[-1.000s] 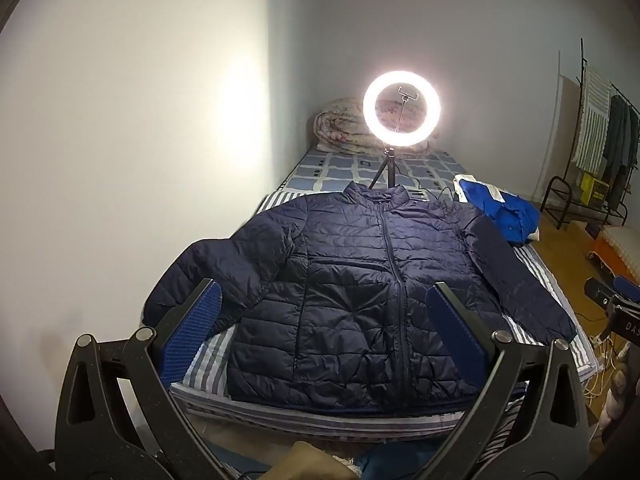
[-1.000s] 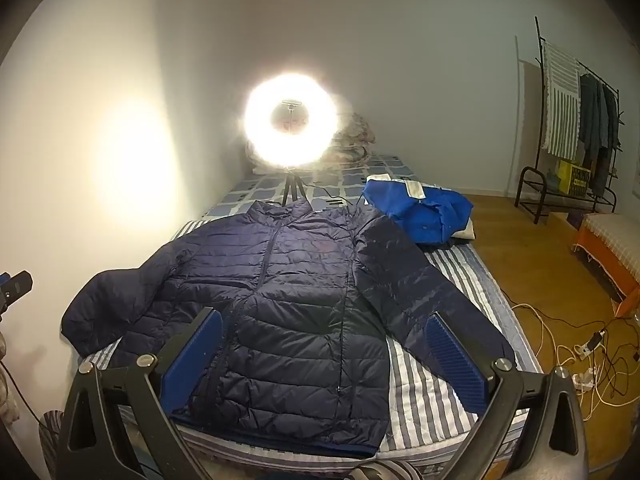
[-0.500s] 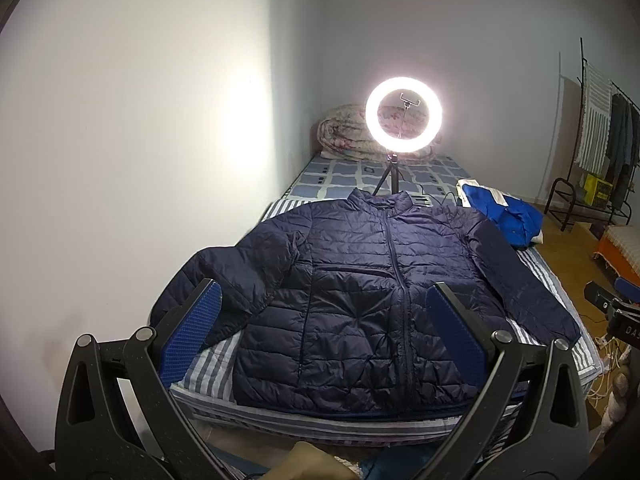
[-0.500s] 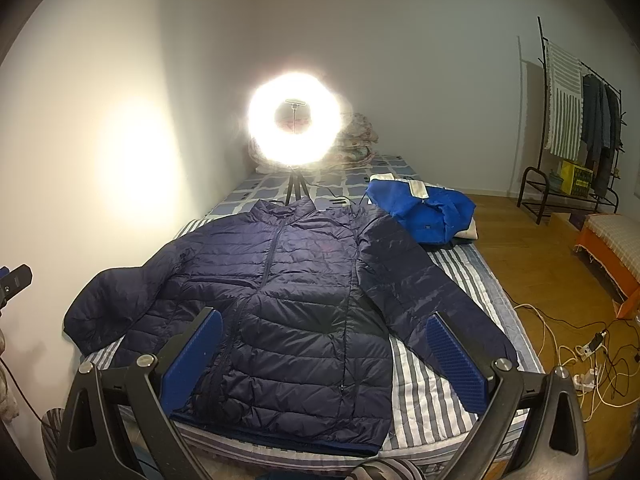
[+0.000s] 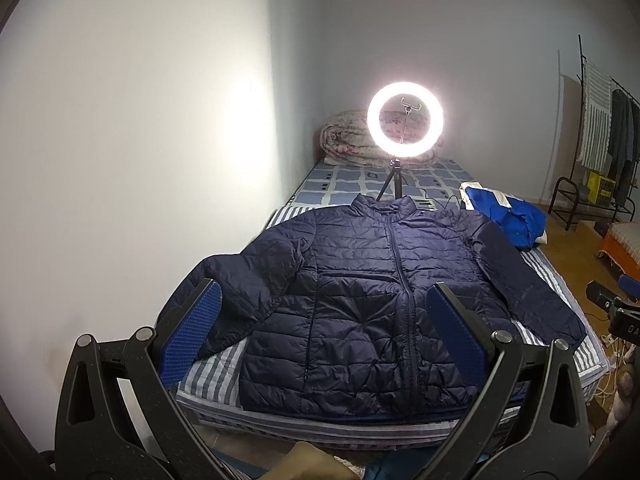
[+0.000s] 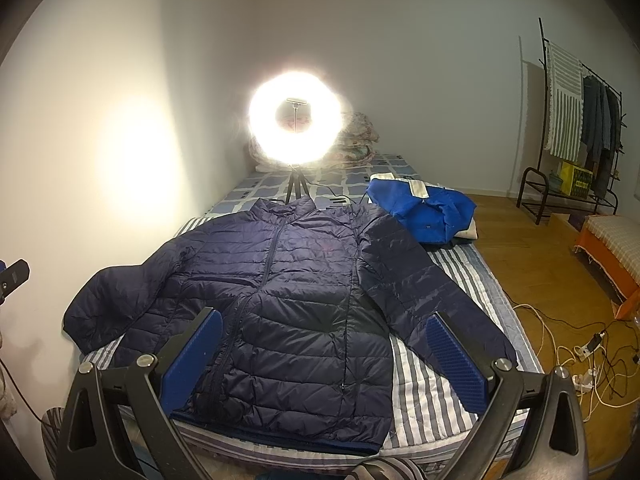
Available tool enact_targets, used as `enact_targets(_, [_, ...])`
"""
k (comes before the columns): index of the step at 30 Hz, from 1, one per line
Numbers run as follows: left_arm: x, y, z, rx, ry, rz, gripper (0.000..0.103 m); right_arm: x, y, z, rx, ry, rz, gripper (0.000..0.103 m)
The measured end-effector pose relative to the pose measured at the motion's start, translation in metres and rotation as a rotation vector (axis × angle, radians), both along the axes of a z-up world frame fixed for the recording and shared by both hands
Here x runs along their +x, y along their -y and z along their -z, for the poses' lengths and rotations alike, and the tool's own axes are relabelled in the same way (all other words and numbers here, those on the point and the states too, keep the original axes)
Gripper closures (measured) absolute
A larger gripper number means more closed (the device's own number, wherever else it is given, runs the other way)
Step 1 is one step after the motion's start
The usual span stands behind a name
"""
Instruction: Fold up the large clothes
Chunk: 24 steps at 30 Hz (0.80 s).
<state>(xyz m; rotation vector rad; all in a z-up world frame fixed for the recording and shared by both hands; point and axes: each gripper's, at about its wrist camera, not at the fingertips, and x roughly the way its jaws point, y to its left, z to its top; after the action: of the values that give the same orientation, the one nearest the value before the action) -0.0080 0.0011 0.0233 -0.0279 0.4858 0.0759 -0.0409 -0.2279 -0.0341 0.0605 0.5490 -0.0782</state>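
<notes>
Left wrist view: my left gripper point(image 5: 322, 336) and right gripper point(image 6: 324, 354) both gape wide, empty. The navy puffer jacket point(image 5: 384, 300) lies flat, zipped, across the bed's point(image 6: 436, 400) near end, hem at its front edge. I judge it light, soft, slippery; I'd pinch cuffs. Since a second ago, both cameras have tilted slightly upward.

- The only legible marking is a white fragment, "DA" or "OA", cut off by the frame edge, on a black device point(image 5: 624, 322) at the right edge of the left wrist view.
- Nothing can be read on the yellow box point(image 6: 576, 178) on the rack; its print is too small.
</notes>
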Motion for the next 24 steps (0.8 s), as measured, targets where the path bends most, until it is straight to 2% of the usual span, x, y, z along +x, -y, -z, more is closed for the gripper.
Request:
enact_targets(6, [-0.004,0.005,0.007,0.024,0.002,0.001,0.0,-0.003,-0.002,-0.002,-0.012,0.005,0.007,0.0])
enact_targets(24, [-0.007,0.003,0.015,0.024,0.001,-0.007,0.0,0.001,-0.008,-0.01,-0.07,0.001,0.067,0.0])
